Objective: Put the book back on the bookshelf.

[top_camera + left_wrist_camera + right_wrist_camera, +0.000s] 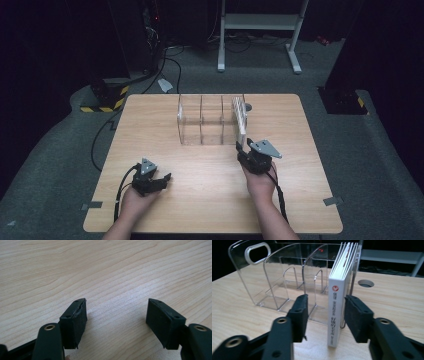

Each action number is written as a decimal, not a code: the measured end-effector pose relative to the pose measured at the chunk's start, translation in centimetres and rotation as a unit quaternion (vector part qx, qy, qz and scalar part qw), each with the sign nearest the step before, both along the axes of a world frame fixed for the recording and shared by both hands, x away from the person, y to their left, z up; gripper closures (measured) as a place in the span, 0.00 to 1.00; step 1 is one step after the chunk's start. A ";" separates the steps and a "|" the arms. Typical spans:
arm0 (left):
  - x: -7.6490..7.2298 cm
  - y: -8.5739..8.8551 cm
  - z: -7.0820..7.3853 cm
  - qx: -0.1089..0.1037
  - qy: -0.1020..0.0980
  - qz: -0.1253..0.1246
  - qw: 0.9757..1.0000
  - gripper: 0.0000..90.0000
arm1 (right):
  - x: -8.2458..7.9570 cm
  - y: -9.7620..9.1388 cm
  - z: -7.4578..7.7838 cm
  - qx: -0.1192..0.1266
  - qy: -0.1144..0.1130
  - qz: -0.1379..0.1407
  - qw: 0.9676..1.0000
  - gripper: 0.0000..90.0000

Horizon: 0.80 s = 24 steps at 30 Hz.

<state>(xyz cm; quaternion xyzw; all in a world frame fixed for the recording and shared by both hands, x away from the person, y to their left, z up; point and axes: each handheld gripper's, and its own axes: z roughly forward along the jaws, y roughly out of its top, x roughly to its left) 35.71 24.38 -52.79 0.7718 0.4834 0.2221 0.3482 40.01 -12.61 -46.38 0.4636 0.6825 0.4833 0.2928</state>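
in the high view, the white book stands upright in the right end slot of the clear rack on the surface. in the left gripper view, the left tongs are spread over bare wood. in the right gripper view, the right tongs are spread around the book's spine, left pad apart from it.

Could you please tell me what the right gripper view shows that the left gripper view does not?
The right gripper view shows a clear rack with a white book standing upright in its end slot, between the right gripper and its open jaws, plus a round hole in the tabletop. The left gripper view shows the left gripper, jaws wide apart with nothing between them. Both show the wooden table.
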 end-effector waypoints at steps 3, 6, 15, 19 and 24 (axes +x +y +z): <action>-0.1 0.0 0.0 -0.001 -0.001 0.000 1.000 0.37 | -0.4 -0.5 -0.3 -0.010 0.010 0.010 1.000 0.50; -0.2 0.0 0.0 0.001 -0.001 -0.001 1.000 0.37 | -0.9 -1.4 -0.8 -0.013 0.020 0.013 1.000 0.44; -0.4 0.0 0.0 0.001 -0.001 -0.003 1.000 0.37 | -2.0 -6.1 -2.8 -0.054 0.067 -0.006 0.996 0.31; -0.4 0.0 0.0 0.002 -0.002 -0.003 1.000 0.37 | -2.5 -9.0 -4.0 -0.068 0.115 -0.034 0.990 0.28; -0.4 0.0 0.0 0.001 -0.001 -0.003 1.000 0.37 | -3.3 -11.5 -5.2 -0.091 0.151 -0.053 0.983 0.25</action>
